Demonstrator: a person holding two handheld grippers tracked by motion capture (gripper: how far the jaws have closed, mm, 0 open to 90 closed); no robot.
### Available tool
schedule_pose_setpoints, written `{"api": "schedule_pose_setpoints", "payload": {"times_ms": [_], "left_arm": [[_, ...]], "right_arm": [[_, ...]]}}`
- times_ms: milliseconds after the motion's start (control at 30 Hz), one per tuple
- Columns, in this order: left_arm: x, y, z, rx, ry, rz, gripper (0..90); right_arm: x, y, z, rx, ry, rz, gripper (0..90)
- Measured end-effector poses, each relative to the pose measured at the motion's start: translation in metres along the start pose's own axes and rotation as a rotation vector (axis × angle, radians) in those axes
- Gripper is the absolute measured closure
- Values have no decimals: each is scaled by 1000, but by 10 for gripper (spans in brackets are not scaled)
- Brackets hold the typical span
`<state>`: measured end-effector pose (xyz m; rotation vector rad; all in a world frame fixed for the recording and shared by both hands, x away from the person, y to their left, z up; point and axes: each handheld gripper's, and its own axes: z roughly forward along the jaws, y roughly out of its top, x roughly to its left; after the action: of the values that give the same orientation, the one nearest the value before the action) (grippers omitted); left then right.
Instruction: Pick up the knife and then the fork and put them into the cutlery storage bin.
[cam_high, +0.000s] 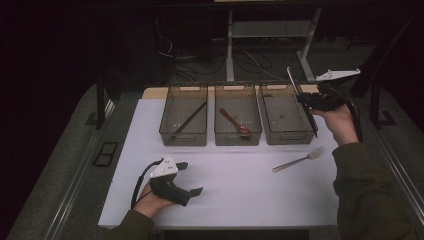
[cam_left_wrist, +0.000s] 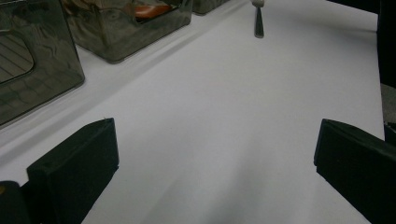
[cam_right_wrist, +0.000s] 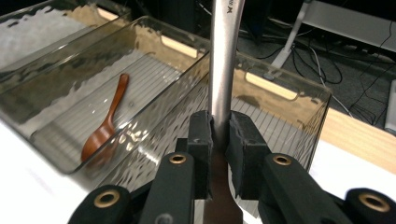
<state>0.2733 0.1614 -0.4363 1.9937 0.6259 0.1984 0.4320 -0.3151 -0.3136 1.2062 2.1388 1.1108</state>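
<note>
In the high view, a slim silver metal table knife (cam_high: 299, 97) is seen clamped in the right gripper (cam_high: 306, 98) at the upper right of the frame, above the right-hand one of three smoky translucent plastic bins (cam_high: 285, 119). A dark stick-like utensil (cam_high: 190, 120) lies in the left bin, a brown wooden spoon (cam_high: 235, 121) in the middle bin, and a silver metal fork (cam_high: 299, 160) on the white table (cam_high: 235, 185), right of centre. The left gripper (cam_high: 192, 177) is held low at the lower left.

In the left gripper view, its fingers (cam_left_wrist: 74, 168) are seen wide apart with nothing between them, over bare table.

In the right gripper view, the fingers (cam_right_wrist: 201, 140) are pressed together on the knife's handle, with the open bin directly behind. For a clean drop, the knife should probably be lowered lengthwise into that bin, kept off the rim, and released only once it is near the ribbed floor
</note>
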Motion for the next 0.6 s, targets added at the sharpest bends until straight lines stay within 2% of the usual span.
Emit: {"api": "schedule_pose_setpoints", "payload": {"times_ms": [200,300,600], "left_arm": [[0,0,-1,-10,0,-7,0],[0,0,-1,-12,-2,-9,0],[0,1,-2,-12,-9,-4,0]], "right_arm": [[-7,13,17,13,-20,-13,786],[-12,17,26,16,-22,-2,786],[-21,8,52,43,-36,6,786]]}}
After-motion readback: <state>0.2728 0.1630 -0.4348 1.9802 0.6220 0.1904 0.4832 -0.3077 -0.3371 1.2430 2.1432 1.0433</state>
